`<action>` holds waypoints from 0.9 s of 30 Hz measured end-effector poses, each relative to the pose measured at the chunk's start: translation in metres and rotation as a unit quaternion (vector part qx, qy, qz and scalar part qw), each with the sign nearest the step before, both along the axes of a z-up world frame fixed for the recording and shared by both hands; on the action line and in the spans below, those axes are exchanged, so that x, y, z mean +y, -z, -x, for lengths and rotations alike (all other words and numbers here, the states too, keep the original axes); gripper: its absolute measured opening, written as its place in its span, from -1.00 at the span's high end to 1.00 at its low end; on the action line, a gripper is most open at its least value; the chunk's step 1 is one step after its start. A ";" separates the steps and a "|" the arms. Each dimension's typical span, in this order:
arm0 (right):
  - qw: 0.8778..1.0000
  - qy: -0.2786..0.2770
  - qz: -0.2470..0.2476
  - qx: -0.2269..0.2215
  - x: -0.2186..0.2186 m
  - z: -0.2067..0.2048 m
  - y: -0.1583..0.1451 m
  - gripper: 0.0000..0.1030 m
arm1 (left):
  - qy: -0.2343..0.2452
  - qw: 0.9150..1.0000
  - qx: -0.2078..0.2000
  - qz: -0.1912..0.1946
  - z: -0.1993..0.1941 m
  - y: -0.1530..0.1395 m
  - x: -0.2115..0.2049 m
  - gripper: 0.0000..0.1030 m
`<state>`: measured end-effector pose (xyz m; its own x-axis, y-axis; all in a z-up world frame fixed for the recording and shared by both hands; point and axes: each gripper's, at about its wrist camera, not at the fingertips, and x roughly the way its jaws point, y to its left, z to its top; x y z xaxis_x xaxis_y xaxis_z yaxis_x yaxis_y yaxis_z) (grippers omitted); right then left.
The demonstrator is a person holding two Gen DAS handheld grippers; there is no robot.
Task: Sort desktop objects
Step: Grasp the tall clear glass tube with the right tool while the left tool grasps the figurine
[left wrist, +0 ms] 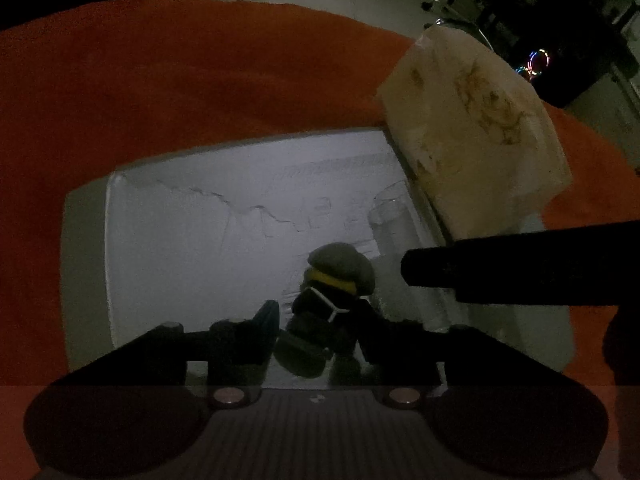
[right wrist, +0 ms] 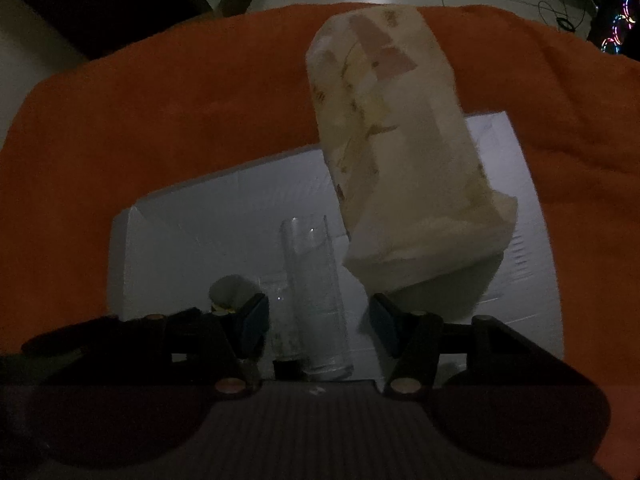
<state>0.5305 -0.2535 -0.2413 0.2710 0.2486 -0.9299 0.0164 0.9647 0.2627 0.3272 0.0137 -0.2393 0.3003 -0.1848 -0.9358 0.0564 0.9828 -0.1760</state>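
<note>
In the left wrist view a small toy figure (left wrist: 336,276) with a grey cap, yellow face and dark body lies in a white box (left wrist: 88,240). My left gripper (left wrist: 324,320) is shut on its dark body, the blue left pad (left wrist: 268,318) against it. The right pad is lost in shadow. In the right wrist view a clear glass (right wrist: 316,280) stands in the same white box (right wrist: 132,240). My right gripper (right wrist: 318,312) is open around the glass, with a gap on each side. The figure's grey cap (right wrist: 230,286) shows just behind the left pad.
A tall cream printed packet (left wrist: 472,132) (right wrist: 400,140) leans over the box's right side, close above the glass. The box rests on an orange cloth (left wrist: 200,80) (right wrist: 160,100). A dark bar (left wrist: 520,264) reaches in from the right beside the figure. Floor and dark furniture lie beyond.
</note>
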 end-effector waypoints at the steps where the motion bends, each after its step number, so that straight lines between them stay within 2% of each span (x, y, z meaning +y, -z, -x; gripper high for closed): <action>1: 1.000 -0.001 0.004 0.002 0.000 -0.002 -0.003 -0.06 | 0.001 1.000 0.000 -0.004 0.001 -0.001 0.001 0.31; 2: 1.000 -0.003 0.007 0.004 -0.001 -0.005 -0.004 -0.03 | 0.000 1.000 0.001 -0.007 0.002 -0.002 0.003 0.31; 4: 1.000 -0.012 0.016 0.008 -0.003 -0.007 -0.005 0.29 | -0.003 1.000 0.005 -0.012 0.003 -0.002 0.007 0.32; 5: 1.000 -0.017 0.021 0.010 -0.001 -0.004 -0.006 0.33 | -0.004 1.000 0.007 -0.015 0.004 -0.003 0.009 0.32; 12: 0.998 -0.037 0.054 0.009 -0.037 -0.027 -0.003 0.35 | -0.013 0.999 0.026 -0.013 0.018 -0.008 0.029 0.33; 16: 0.996 -0.046 0.069 0.012 -0.062 -0.043 0.000 0.35 | 0.003 0.999 0.010 -0.043 0.023 -0.012 0.025 0.23; 20: 0.996 -0.043 0.073 0.019 -0.078 -0.056 -0.001 0.33 | 0.007 0.999 0.011 -0.038 0.019 -0.012 0.022 0.15; 23: 0.997 -0.035 0.071 0.016 -0.092 -0.068 -0.002 0.27 | 0.019 0.999 0.005 -0.036 0.015 -0.015 0.021 -0.03; 27: 0.997 -0.026 0.065 0.015 -0.116 -0.092 0.003 0.21 | 0.023 0.999 -0.001 -0.031 0.007 -0.014 0.017 -0.04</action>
<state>0.6224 -0.3693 -0.2447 0.2318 0.1389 -0.9628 -0.0276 0.9903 0.1362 0.3204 0.0304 -0.2254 0.2956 -0.1405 -0.9449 0.1020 0.9881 -0.1150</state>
